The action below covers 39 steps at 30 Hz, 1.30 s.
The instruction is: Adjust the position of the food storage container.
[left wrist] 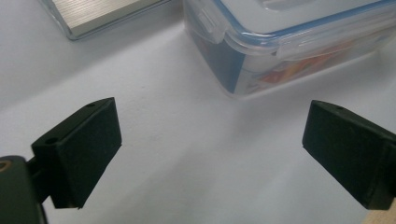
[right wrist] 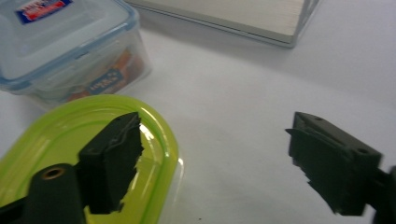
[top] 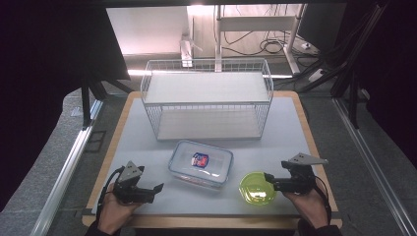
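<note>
Cut off and hard to read

The clear lidded container (left wrist: 289, 42) runs past the left gripper view's top and right edges; the green bowl (right wrist: 88, 154) leaves the right gripper view's bottom-left; the container's label print is unreadable.

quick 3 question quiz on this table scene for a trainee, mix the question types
1. True or false: the right gripper is shut on the green bowl.
2. What stands at the far side of the table? A wire basket, B kettle, C laptop.
3. Which gripper is nearer the clear lidded container corner seen close up?

Key
1. False: its jaws are open, one over the bowl's rim.
2. A, the wire basket.
3. The left gripper, open.
</note>
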{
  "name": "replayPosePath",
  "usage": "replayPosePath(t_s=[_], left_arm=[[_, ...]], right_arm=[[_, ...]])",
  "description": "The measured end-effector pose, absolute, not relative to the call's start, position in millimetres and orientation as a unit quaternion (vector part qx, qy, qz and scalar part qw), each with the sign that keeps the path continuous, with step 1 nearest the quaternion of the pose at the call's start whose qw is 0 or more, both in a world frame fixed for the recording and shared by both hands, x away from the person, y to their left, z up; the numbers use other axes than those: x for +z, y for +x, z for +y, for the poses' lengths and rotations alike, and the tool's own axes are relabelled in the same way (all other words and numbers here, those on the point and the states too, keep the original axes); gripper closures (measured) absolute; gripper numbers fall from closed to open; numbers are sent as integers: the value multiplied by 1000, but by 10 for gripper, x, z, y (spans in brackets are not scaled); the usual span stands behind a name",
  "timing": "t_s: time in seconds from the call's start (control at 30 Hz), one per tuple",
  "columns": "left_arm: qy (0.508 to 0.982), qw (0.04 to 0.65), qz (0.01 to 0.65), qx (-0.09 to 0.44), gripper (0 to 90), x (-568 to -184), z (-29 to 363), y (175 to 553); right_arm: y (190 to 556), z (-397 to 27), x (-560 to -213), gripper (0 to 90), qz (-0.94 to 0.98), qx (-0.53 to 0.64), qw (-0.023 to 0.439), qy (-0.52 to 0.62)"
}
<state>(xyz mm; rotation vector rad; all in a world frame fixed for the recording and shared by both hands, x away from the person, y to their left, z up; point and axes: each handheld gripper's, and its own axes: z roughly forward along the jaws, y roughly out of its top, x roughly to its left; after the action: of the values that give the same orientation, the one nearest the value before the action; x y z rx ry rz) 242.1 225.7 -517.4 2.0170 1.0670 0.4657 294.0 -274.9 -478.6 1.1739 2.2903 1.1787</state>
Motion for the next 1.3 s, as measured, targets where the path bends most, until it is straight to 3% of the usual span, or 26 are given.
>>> replayPosePath(t_s=[0.1, 0.17, 0.2, 0.3, 0.4, 0.43, 0.5, 0.9, 1.3], left_arm=[[796, 393, 421, 186, 80, -5175, 2256, 2418], [797, 394, 418, 189, 96, -5172, 2246, 2413], [797, 394, 418, 189, 101, -5172, 2246, 2413], [800, 392, 412, 190, 114, -5174, 2237, 2408], [804, 388, 406, 196, 120, -5185, 2231, 2404], [805, 386, 403, 201, 120, -5189, 2229, 2403], [806, 385, 399, 209, 114, -5198, 2225, 2401], [801, 394, 400, 208, 113, -5211, 2249, 2408], [816, 377, 382, 214, 100, -5232, 2195, 2401]], right_arm=[[2924, -2735, -4756, 316, 802, 416, 143, 404], [2888, -2704, -4709, 442, 807, 421, 142, 390], [2888, -2704, -4709, 442, 807, 421, 142, 390], [2815, -2619, -4632, 650, 817, 424, 144, 365], [2756, -2522, -4596, 787, 828, 425, 137, 339], [2756, -2522, -4596, 787, 828, 425, 137, 339], [2696, -2403, -4585, 899, 844, 422, 134, 303], [2548, -1995, -4666, 900, 874, 415, 77, 242], [2521, -1850, -4753, 900, 893, 381, 68, 229]])
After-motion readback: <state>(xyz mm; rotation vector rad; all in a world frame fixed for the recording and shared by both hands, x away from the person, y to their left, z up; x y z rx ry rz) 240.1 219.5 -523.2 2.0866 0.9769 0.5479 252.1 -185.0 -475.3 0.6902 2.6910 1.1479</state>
